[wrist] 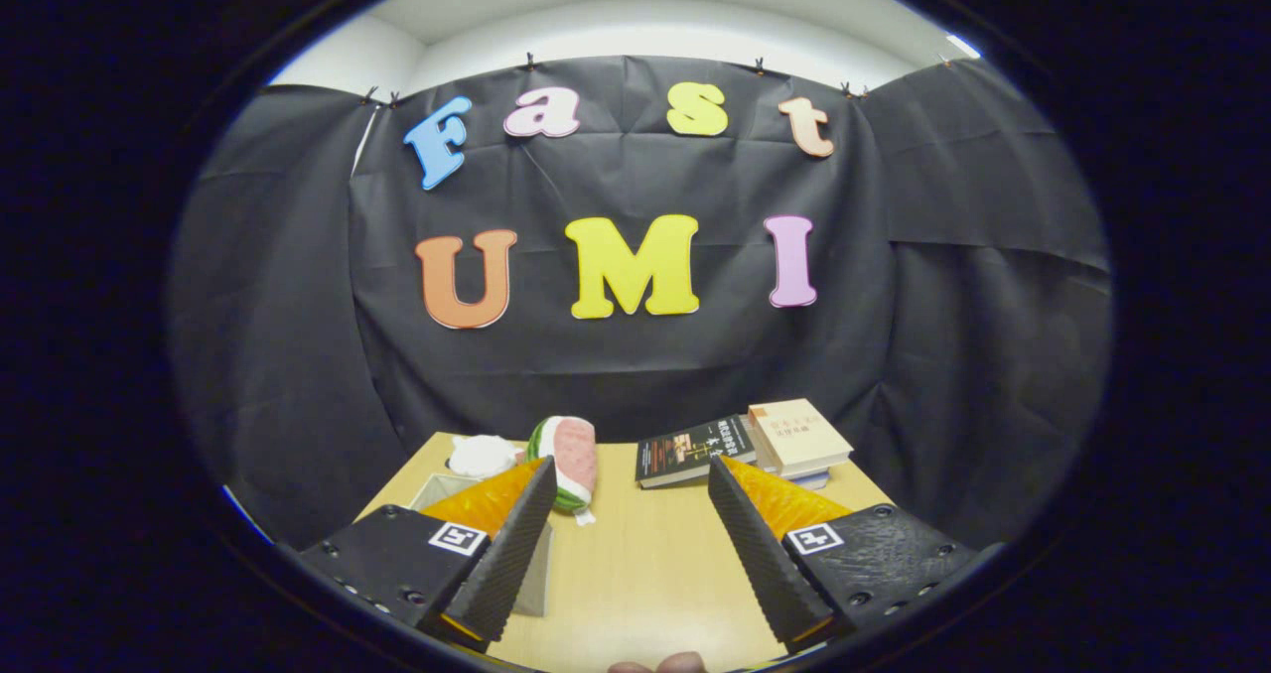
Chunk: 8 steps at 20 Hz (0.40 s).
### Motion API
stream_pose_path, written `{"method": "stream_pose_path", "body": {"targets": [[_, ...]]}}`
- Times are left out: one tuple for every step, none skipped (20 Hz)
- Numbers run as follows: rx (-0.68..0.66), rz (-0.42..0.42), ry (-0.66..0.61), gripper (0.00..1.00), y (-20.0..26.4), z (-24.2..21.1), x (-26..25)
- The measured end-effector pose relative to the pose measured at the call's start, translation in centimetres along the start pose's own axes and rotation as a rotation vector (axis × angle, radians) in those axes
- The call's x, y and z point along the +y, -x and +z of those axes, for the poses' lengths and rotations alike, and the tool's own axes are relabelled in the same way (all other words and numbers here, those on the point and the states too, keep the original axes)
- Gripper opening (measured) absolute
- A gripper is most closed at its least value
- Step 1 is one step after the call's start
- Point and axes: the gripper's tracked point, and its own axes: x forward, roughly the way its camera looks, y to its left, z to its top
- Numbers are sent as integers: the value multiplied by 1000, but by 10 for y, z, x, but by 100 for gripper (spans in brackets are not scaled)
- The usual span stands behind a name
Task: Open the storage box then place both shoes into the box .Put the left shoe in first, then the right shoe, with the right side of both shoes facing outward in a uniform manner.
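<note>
Above the near edge of a light wooden table point(635, 564), the gripper point(633, 482) hangs with its two ribbed black fingers spread wide apart and nothing between them but bare tabletop. Each finger carries an orange wedge behind its pad and a small square marker on its black base. Partly hidden behind the left finger point(506, 554), toward the table's left edge, stands a pale, box-like container point(531, 579) with grey-white walls; whether it is open or closed cannot be told. Near the far left corner lies a white, soft-looking lump point(482, 455), and just beside it, toward the middle of the far edge, a pink, white and green shoe point(568, 460), tilted with one end pointing at the gripper. Along the far edge toward the right corner, a dark-covered book point(692, 452) lies flat, touching a small stack topped by a cream-covered book point(797, 437). At the near edge, a fingertip point(660, 664) of the person shows below the fingers.
</note>
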Motion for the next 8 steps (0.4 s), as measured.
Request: {"method": "stream_pose_path", "body": {"targets": [[1,1,-3,94,0,0,-1],[3,3,-6,94,-1,0,-2],[4,4,-5,94,-1,0,-2],[5,5,-4,94,-4,-1,-2],[3,7,0,94,-5,1,-1],[-1,7,4,94,-7,3,0],[-4,4,6,94,-9,4,0],[-1,5,4,94,-11,3,1]]}}
